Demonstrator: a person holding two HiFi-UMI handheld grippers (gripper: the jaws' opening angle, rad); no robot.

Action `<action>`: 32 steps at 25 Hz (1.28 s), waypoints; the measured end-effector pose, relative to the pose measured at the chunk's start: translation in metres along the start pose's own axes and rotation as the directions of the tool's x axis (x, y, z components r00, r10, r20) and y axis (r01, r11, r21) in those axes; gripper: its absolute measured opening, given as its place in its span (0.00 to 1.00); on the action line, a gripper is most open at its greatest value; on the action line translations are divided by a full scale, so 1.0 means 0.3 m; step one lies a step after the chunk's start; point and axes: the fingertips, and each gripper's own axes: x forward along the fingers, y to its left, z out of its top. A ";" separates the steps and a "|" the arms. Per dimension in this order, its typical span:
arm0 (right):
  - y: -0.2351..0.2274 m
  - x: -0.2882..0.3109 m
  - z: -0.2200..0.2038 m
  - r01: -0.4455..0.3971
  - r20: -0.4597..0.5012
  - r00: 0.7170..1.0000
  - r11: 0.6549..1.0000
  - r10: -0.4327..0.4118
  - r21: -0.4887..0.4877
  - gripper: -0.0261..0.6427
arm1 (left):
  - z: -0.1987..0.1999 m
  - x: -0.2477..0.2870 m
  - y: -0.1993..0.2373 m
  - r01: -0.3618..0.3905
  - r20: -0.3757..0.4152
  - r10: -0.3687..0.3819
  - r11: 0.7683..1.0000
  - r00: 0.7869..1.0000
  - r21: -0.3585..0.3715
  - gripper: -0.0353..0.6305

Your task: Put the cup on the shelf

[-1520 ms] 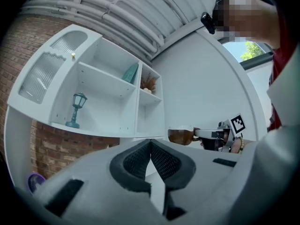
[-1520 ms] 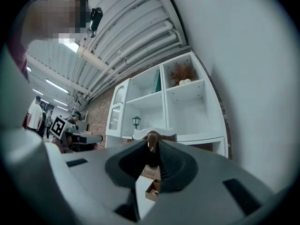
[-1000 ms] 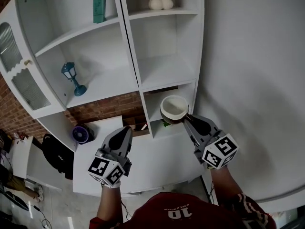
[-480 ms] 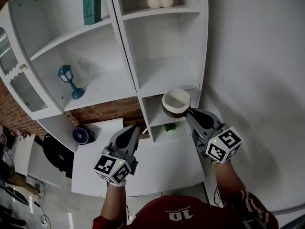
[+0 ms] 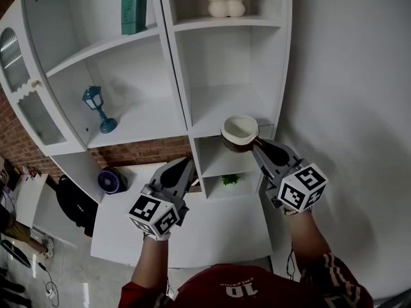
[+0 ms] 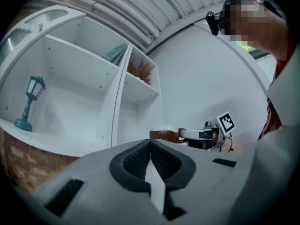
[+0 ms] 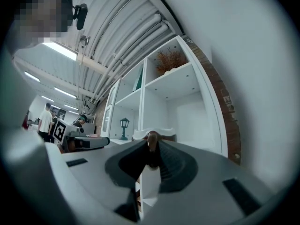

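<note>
A brown cup point(image 5: 239, 132) with a cream inside hangs upright in front of the white shelf unit point(image 5: 225, 101), level with the front edge of the right column's middle board. My right gripper point(image 5: 255, 145) is shut on the cup's handle. In the right gripper view the cup point(image 7: 154, 135) sits just beyond the jaws, which pinch the handle point(image 7: 151, 142). My left gripper point(image 5: 186, 167) is shut and empty, lower and to the left, pointing at the unit's central divider. The left gripper view shows the cup point(image 6: 164, 133) and the right gripper point(image 6: 194, 134) off to the side.
A blue lantern point(image 5: 97, 108) stands on the left column's shelf, with a teal book point(image 5: 133, 5) above. A white vase point(image 5: 225, 2) holds dried stems at the top right. A green item point(image 5: 230, 179) lies in a lower cubby. Below are a white table point(image 5: 192, 230) and a fan point(image 5: 110, 179).
Both grippers have moved forward toward the shelf unit. The cup has travelled with the right gripper, from the lower cubby's height up to the middle board's edge.
</note>
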 end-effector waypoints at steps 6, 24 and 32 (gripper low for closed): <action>-0.052 0.061 0.029 -0.008 -0.001 1.000 1.000 0.008 -0.013 0.12 | 0.002 0.071 0.002 0.023 -0.003 -0.023 0.999 1.000 -0.025 0.05; -0.192 0.254 0.044 0.019 -0.033 0.999 1.000 -0.019 -0.002 0.12 | 0.030 0.235 0.057 0.052 -0.003 -0.052 0.999 0.999 -0.009 0.05; -0.244 0.334 -0.004 0.068 -0.079 0.995 0.997 -0.066 0.019 0.12 | 0.011 0.236 0.092 0.050 -0.013 -0.050 0.999 0.999 -0.018 0.05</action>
